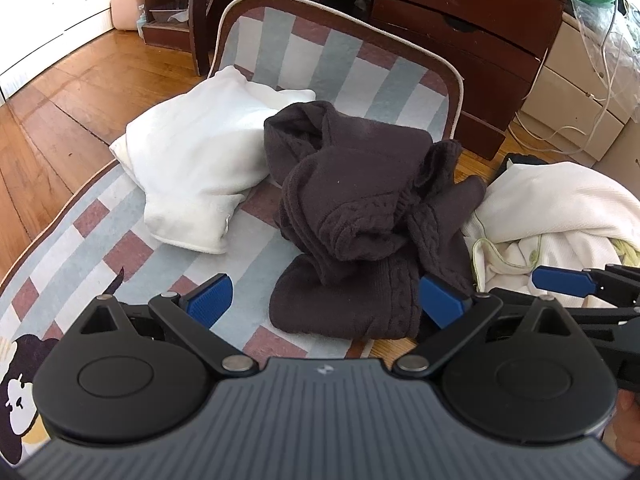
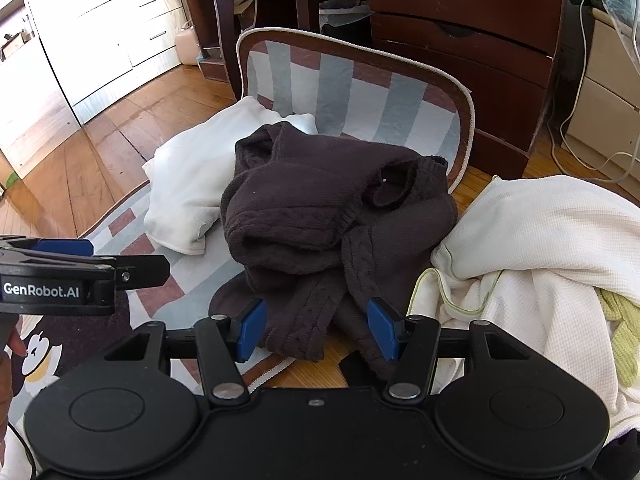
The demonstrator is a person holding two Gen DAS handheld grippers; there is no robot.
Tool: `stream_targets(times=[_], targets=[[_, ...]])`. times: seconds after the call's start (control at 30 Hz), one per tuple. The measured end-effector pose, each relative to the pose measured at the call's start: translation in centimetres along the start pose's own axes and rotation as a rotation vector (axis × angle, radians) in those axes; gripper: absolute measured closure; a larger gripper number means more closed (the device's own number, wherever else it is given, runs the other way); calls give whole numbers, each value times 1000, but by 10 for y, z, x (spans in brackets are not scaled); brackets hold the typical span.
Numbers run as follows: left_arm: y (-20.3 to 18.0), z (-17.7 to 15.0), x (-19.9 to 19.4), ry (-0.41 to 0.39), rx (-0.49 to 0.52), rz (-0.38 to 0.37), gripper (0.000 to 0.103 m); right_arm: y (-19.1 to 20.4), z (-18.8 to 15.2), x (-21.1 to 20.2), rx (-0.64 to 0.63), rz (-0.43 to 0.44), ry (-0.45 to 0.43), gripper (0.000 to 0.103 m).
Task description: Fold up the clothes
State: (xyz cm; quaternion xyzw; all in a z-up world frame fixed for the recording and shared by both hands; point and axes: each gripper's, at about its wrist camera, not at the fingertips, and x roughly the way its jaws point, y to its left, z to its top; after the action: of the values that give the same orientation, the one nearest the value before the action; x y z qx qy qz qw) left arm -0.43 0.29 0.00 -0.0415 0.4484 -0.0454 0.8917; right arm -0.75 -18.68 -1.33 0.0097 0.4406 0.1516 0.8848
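Both our grippers, left [image 1: 324, 300] and right [image 2: 318, 328], hang spread, holding nothing, at the crumpled brown sweater [image 1: 360, 216]; we reckon it needs spreading flat on the mat [image 1: 132, 248].

Dark brown cable-knit sweater [image 1: 360, 216] crumpled in a heap on checked rug [image 1: 280, 48], white folded garment [image 1: 192, 160] touching beside it

A wooden floor [image 1: 60, 128] carries a checked rug [image 1: 100, 236] whose far end curls up against dark drawers. On the rug lie a folded white garment [image 1: 192, 160] and a crumpled dark brown knit sweater [image 1: 360, 216]. A heap of cream-white laundry [image 2: 540, 248] lies just beside the rug.
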Motion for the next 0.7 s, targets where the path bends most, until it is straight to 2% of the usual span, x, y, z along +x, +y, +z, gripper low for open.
stream_targets(times=[0.7], targets=[[-1,-1,7,20,-6,6,2,-2,1,2,1,10,-3,41]])
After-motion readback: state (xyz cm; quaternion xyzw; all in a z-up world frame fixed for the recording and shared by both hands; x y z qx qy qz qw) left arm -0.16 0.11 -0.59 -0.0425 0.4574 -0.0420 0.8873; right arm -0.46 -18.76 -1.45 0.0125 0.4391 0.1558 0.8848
